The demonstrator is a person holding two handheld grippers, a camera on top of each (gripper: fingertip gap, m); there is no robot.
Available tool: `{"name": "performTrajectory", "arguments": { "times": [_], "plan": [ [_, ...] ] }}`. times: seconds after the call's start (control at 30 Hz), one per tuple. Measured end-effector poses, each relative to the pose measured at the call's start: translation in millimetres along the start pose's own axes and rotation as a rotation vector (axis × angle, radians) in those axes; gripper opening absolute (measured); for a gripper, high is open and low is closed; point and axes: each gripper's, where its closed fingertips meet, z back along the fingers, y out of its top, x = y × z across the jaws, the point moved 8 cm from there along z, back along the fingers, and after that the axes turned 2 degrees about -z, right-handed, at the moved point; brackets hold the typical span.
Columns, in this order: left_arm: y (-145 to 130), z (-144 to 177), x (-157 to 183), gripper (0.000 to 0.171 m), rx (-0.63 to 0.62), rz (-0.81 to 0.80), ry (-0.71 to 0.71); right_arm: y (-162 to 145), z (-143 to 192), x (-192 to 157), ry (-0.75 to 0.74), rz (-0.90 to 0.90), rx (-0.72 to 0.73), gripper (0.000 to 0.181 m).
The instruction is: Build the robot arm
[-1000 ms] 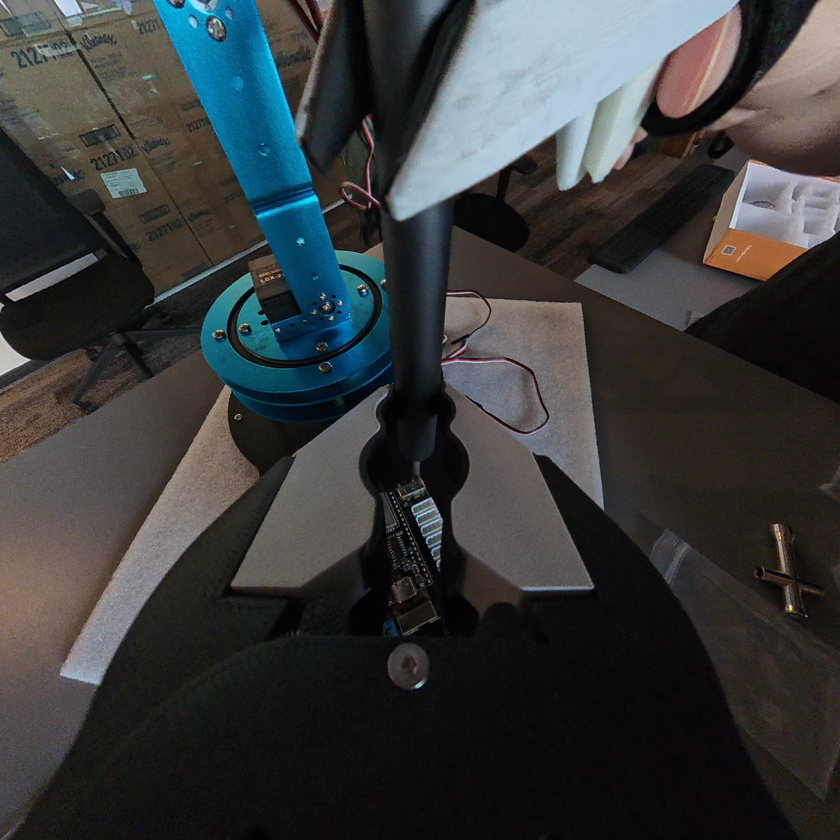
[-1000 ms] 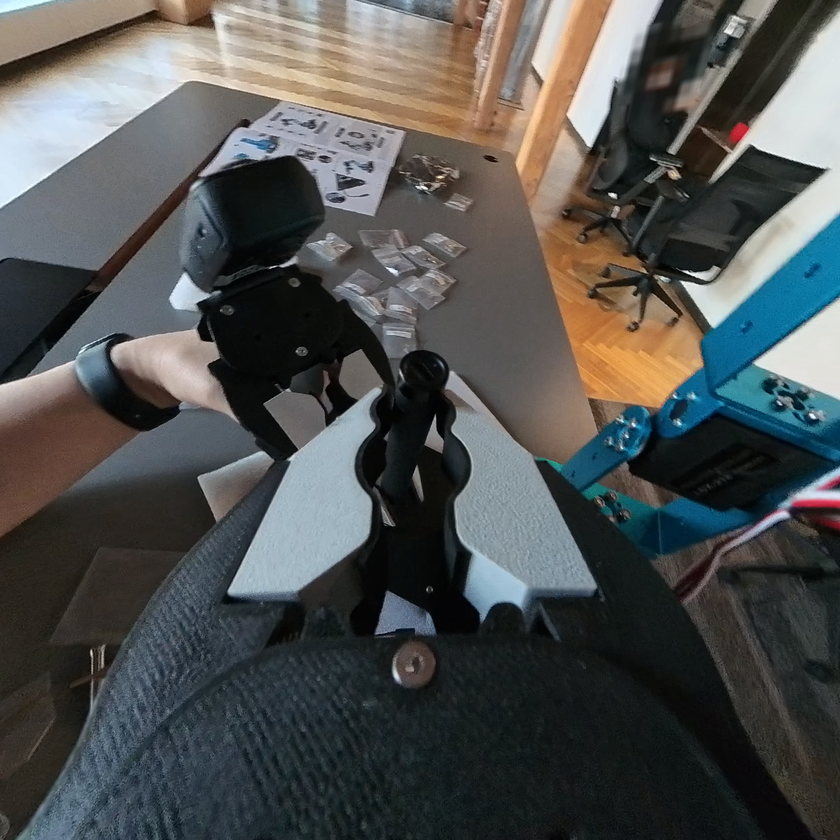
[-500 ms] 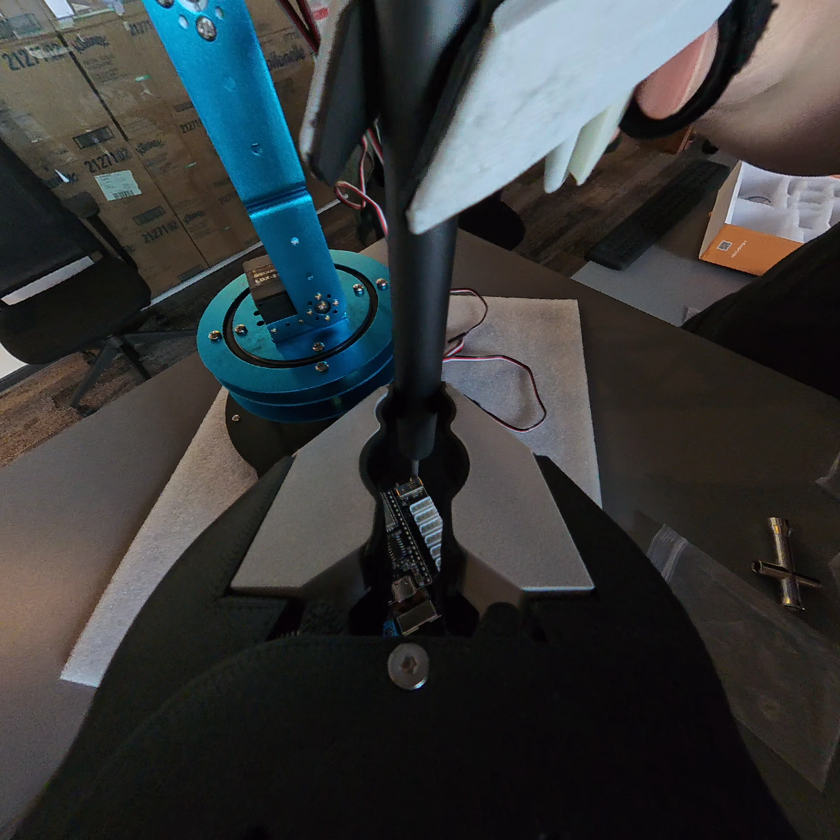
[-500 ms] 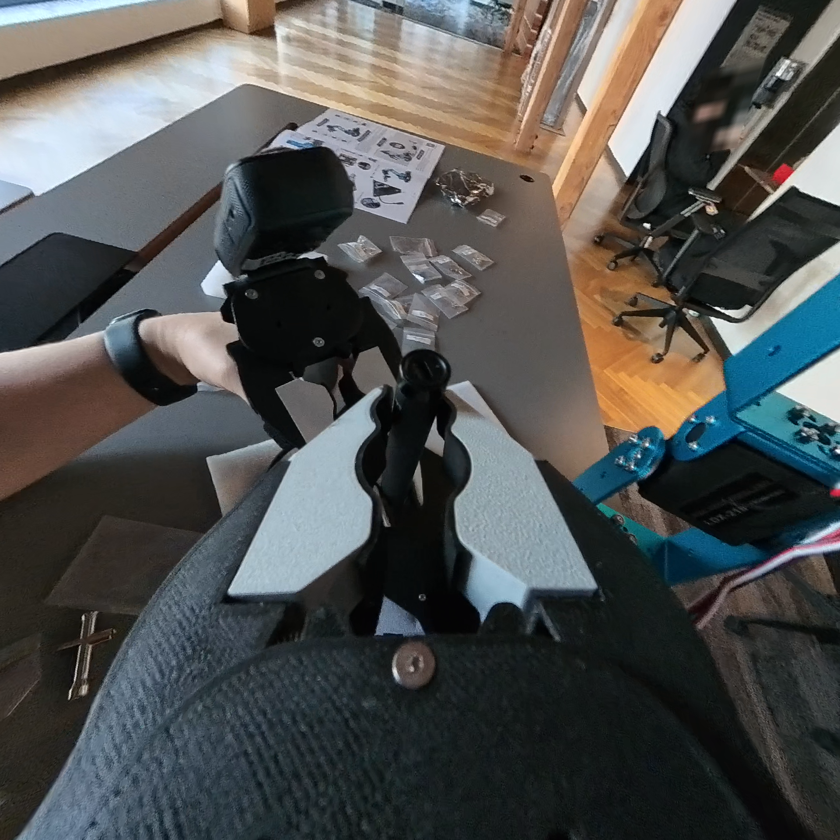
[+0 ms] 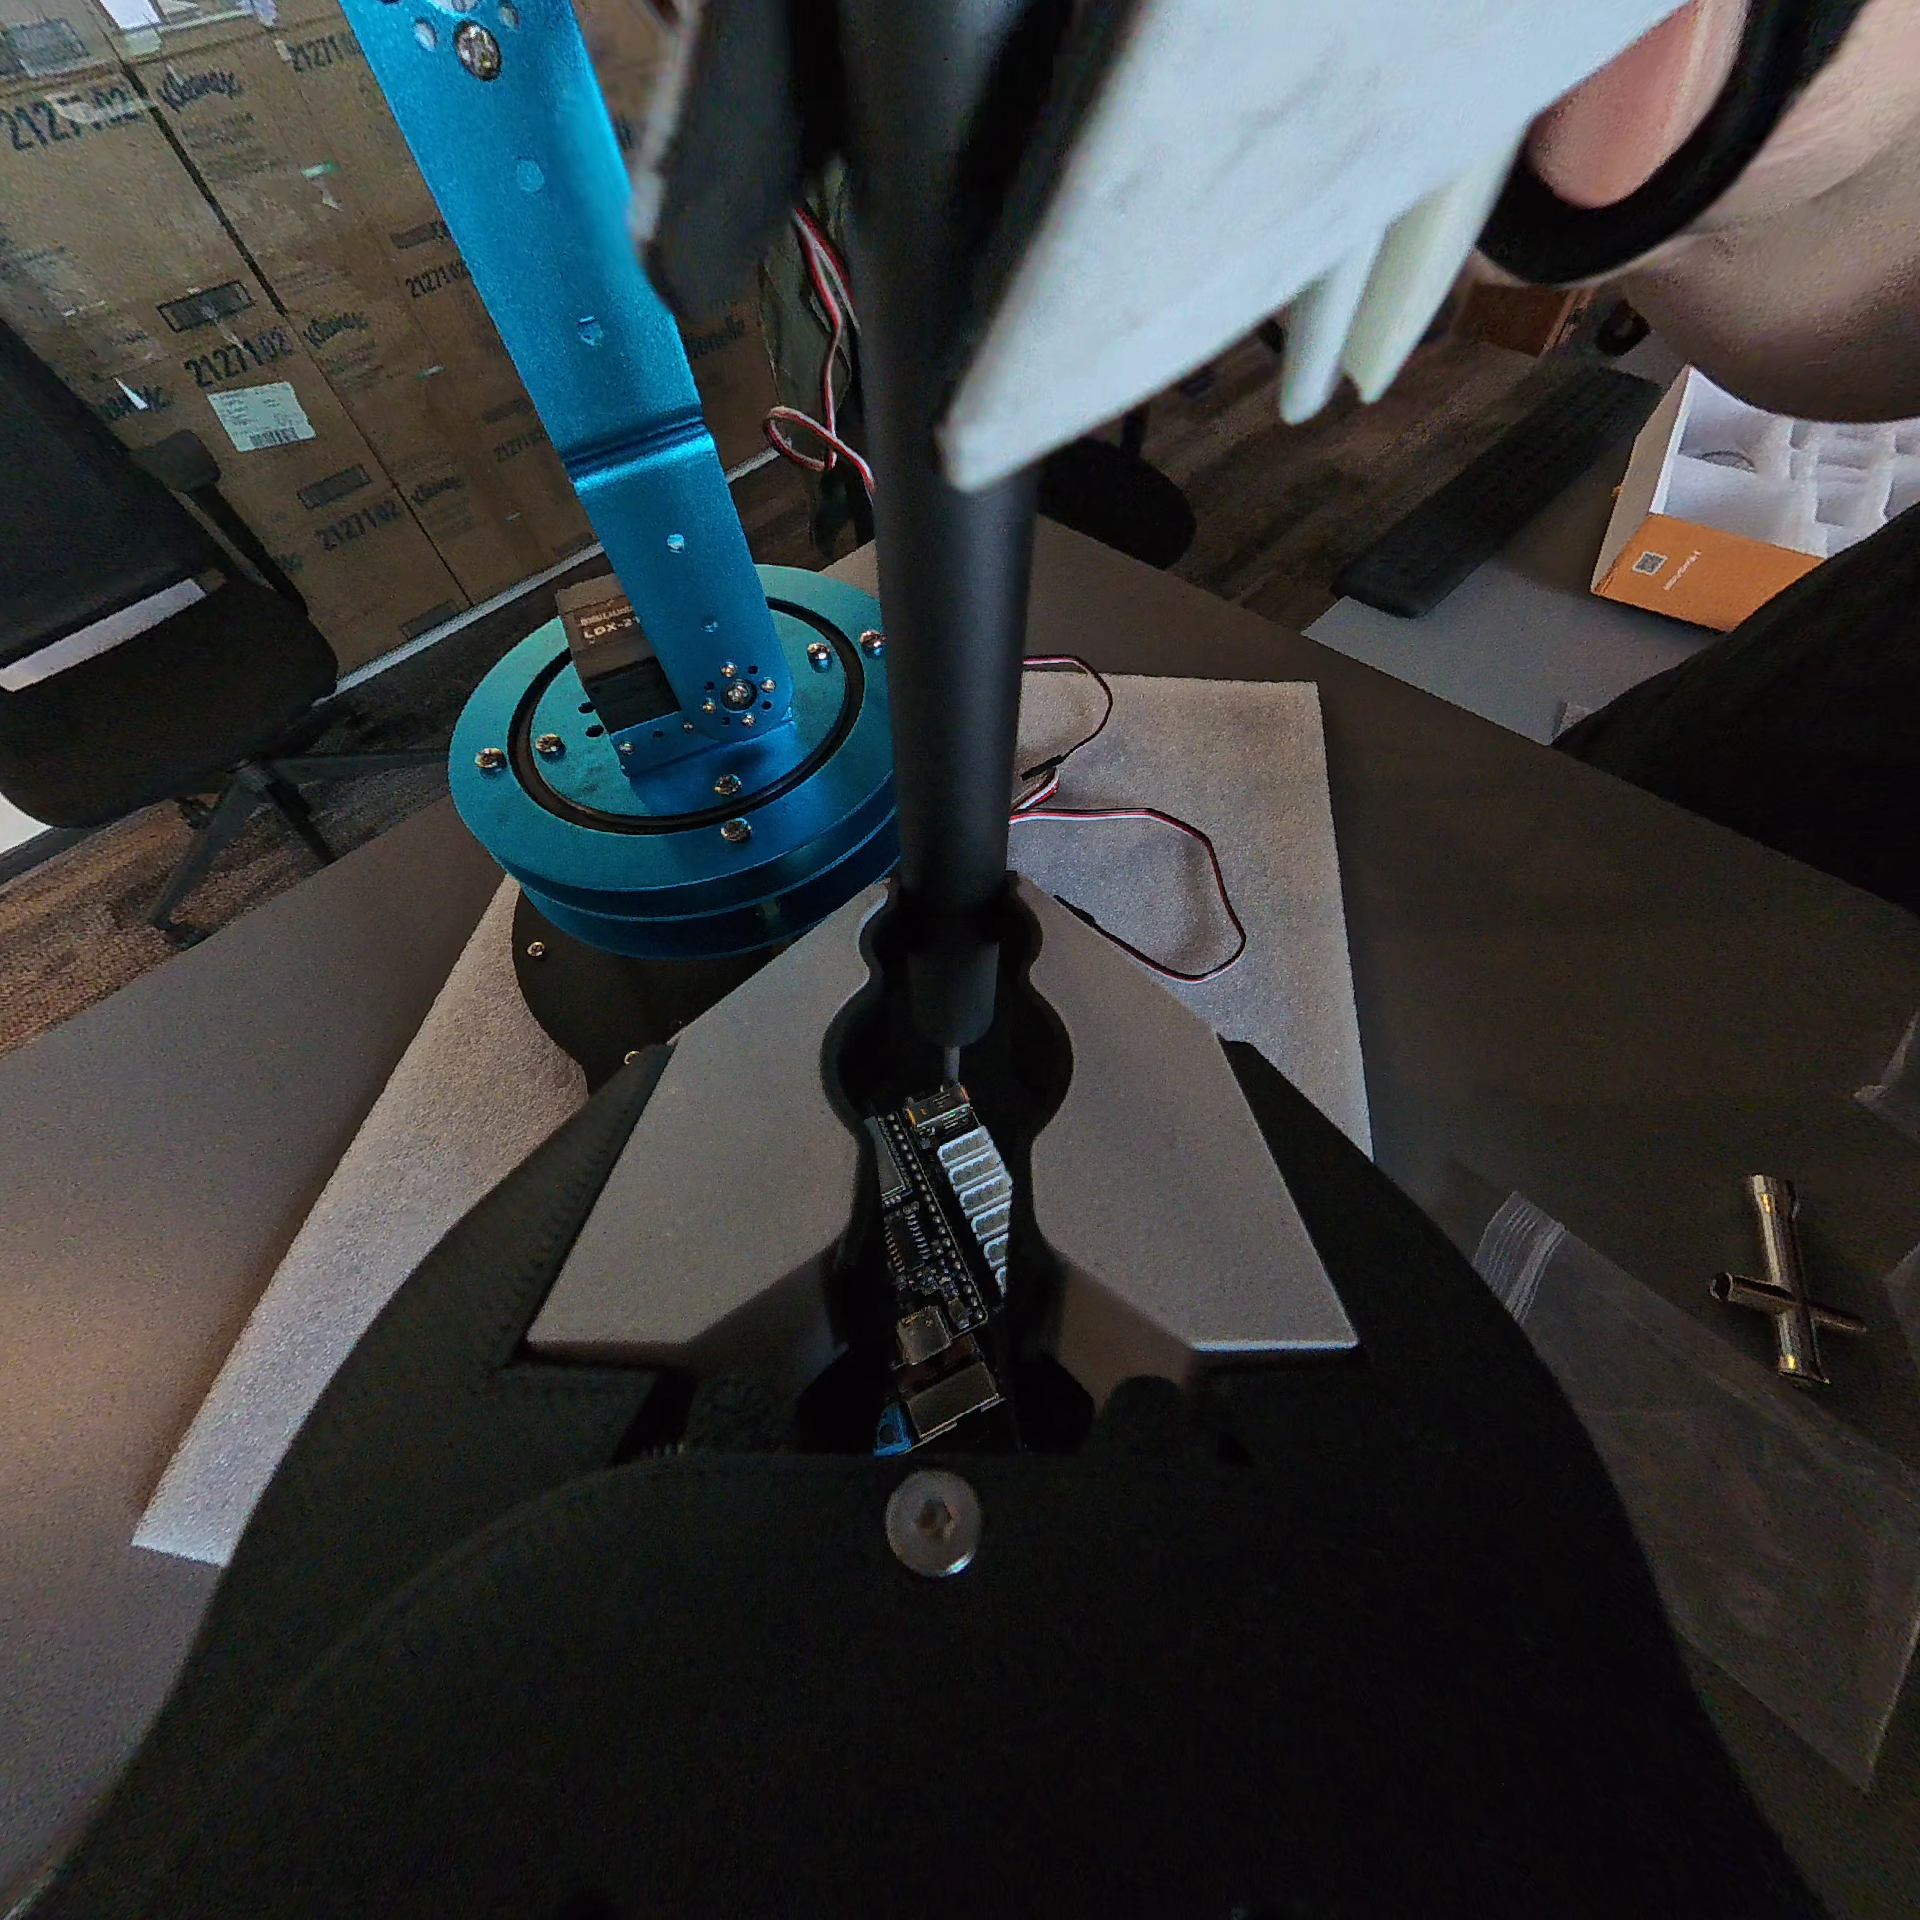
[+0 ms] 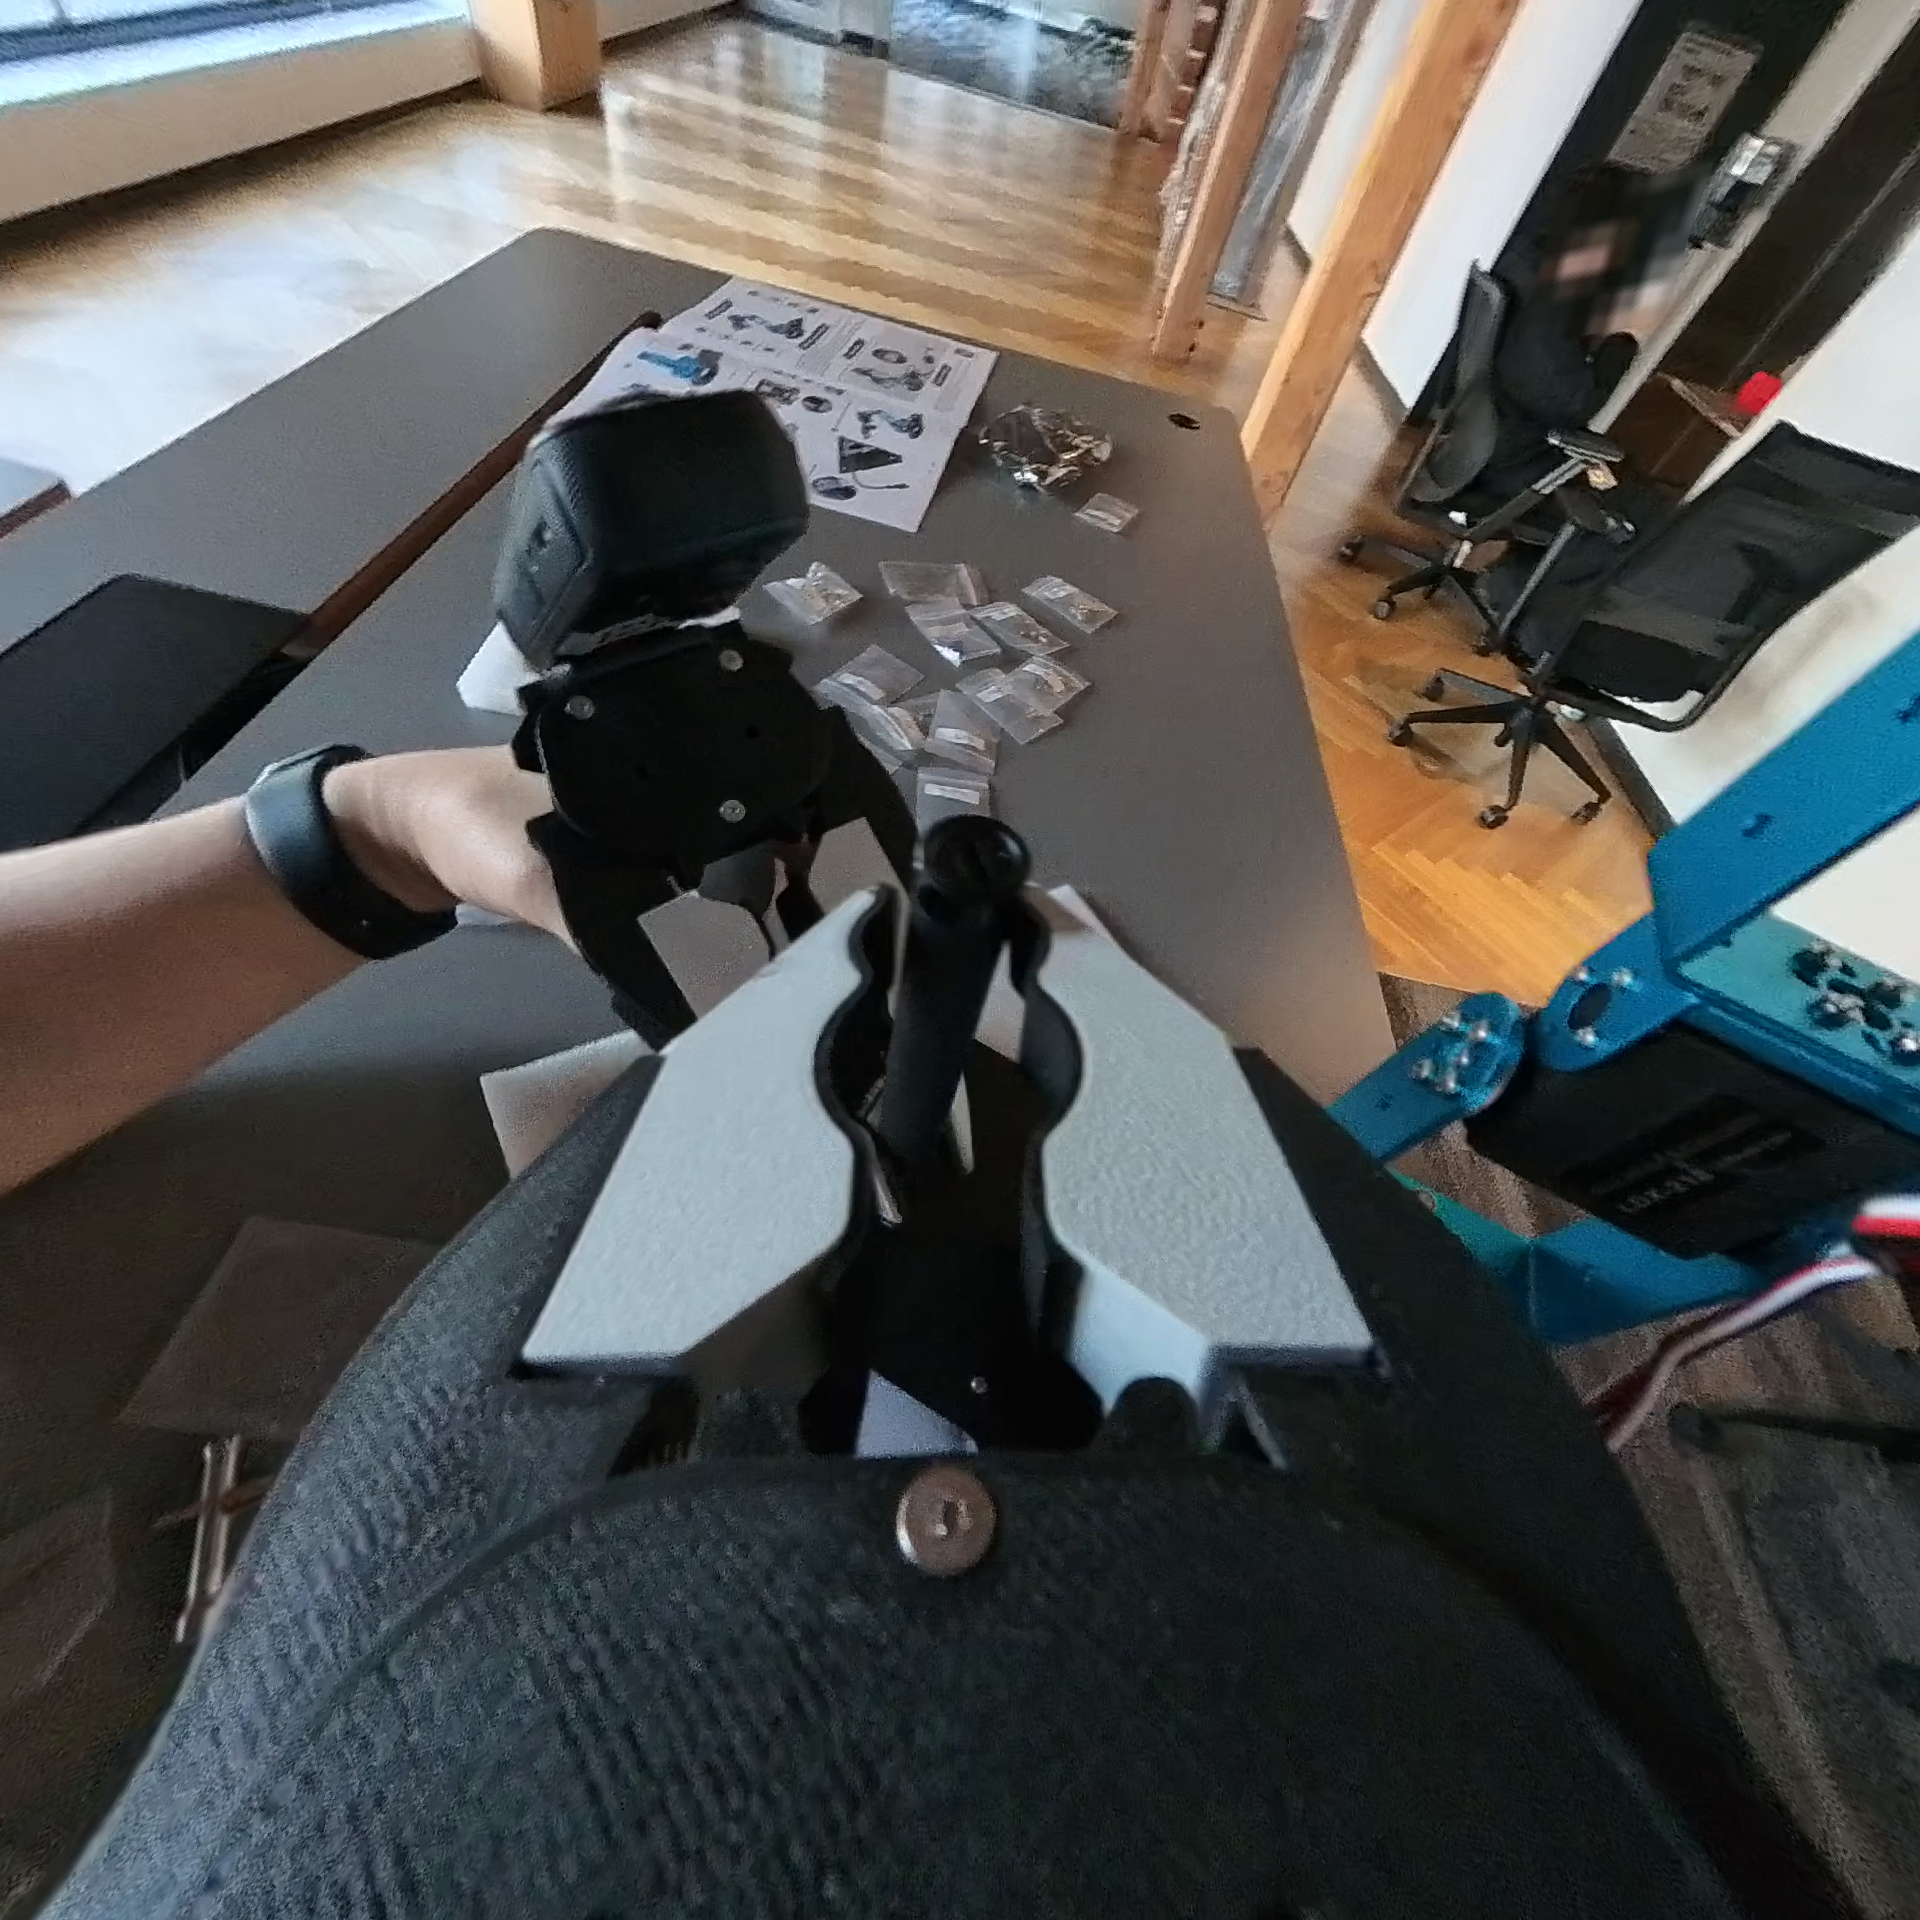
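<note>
My left gripper (image 5: 954, 920) points down at a white foam pad (image 5: 1195, 748) and is shut on a small black circuit board (image 5: 935, 1226) that stands between its fingers. My right gripper (image 6: 956, 920) is shut on a black screwdriver (image 6: 935, 1029). In the left wrist view the screwdriver (image 5: 951, 675) comes down from above, and its tip meets the top end of the board. The right wrist view shows the left gripper (image 6: 665, 748) held by a hand, just beyond the screwdriver's handle.
A blue metal robot arm on a round base (image 5: 675, 769) stands on the pad, with red and white wires (image 5: 1174, 862) beside it. A cross wrench (image 5: 1782, 1288) and a plastic bag lie to the right. Small parts bags (image 6: 966, 665) and an instruction sheet (image 6: 821, 395) lie farther along the table.
The right gripper has shifted and tilted a little with the screwdriver still in it. The left gripper and the board have hardly moved.
</note>
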Motion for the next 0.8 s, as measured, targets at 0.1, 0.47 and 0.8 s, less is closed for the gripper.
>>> {"name": "performTrajectory", "arguments": {
  "times": [0.1,0.47,0.8],
  "plan": [
    [-0.3,0.5,-0.2,0.015,0.001,-0.003,0.004,0.8,0.1,-0.1,-0.025,0.043,-0.017,0.019],
    [-0.7,0.6,-1.2,0.015,-0.001,0.009,0.007,1.6,-2.8,-4.0,-0.107,0.031,-0.051,0.031],
    [-0.4,0.0,-2.2,0.015,-0.004,0.014,0.017,-4.2,-5.0,-1.1,-0.172,0.014,-0.076,0.022]
  ]
}}
